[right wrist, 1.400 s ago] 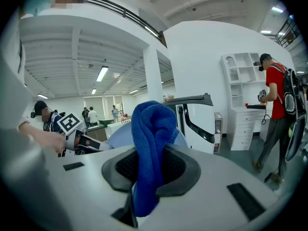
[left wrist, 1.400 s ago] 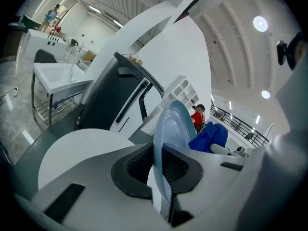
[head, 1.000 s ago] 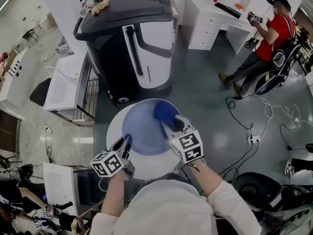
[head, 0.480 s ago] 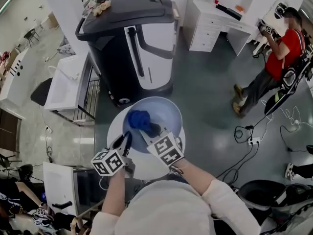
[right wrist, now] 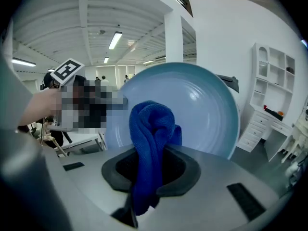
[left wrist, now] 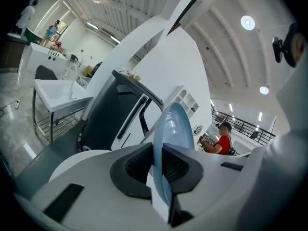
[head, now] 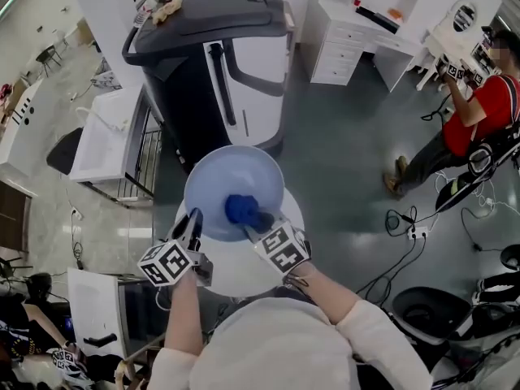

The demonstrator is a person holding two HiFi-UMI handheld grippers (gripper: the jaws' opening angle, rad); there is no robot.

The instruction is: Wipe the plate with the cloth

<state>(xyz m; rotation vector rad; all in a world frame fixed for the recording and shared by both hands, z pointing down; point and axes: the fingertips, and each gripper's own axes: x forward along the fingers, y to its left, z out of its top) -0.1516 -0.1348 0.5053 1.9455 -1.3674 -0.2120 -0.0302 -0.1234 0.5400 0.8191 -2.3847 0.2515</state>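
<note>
A pale blue plate (head: 231,187) is held up off the round white table (head: 236,270), tilted toward me. My left gripper (head: 192,220) is shut on its near left rim; in the left gripper view the plate (left wrist: 171,129) stands edge-on between the pads. My right gripper (head: 258,221) is shut on a bunched blue cloth (head: 240,210), which presses against the plate's face near its middle. In the right gripper view the cloth (right wrist: 150,143) rises from the jaws in front of the plate (right wrist: 202,112).
A large dark grey and white machine (head: 215,63) stands just beyond the table. White shelves and drawers (head: 357,23) are at the back right. A person in a red top (head: 479,108) stands at the far right, with cables (head: 406,218) on the floor.
The plate has been lifted and tipped up from the table by the left gripper. The right gripper carried the cloth from the plate's far right rim to its middle.
</note>
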